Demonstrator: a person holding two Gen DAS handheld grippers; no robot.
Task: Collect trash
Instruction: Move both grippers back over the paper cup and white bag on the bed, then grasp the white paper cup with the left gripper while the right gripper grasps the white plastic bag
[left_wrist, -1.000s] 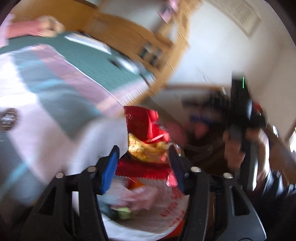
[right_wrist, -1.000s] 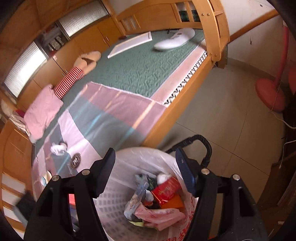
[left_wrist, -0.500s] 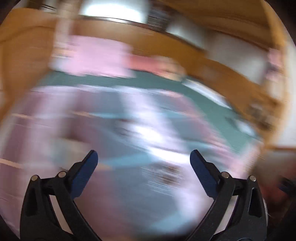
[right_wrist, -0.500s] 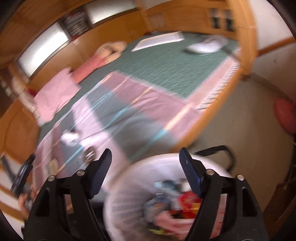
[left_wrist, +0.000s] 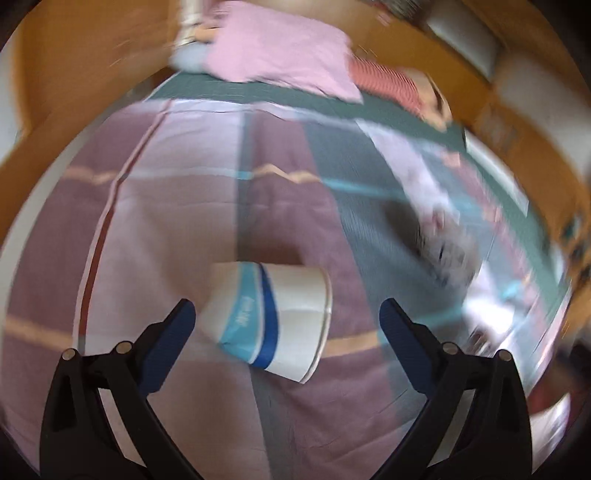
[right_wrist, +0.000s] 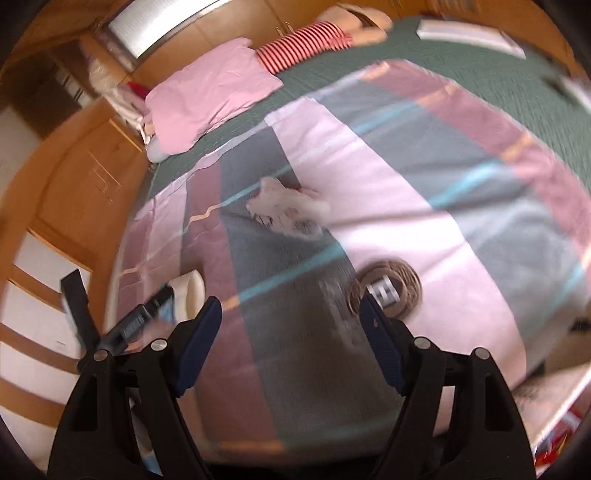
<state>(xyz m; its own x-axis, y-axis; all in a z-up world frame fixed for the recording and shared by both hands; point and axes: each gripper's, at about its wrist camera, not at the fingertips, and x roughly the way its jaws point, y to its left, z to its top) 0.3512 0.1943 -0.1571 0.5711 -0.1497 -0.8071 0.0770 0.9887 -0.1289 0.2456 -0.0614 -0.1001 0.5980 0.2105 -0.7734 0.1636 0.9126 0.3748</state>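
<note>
Both grippers have swung from the bin to the bed, where the left gripper (left_wrist: 286, 325), wide open and empty, hovers nearest a paper cup (left_wrist: 273, 321) lying sideways between its jaws, while the right gripper (right_wrist: 291, 332) gapes empty too.

The paper cup (left_wrist: 271, 314) lying on its side on the bed carries pale lettering on its light-blue band (too blurred to read). Nothing else in either view bears legible text.
</note>
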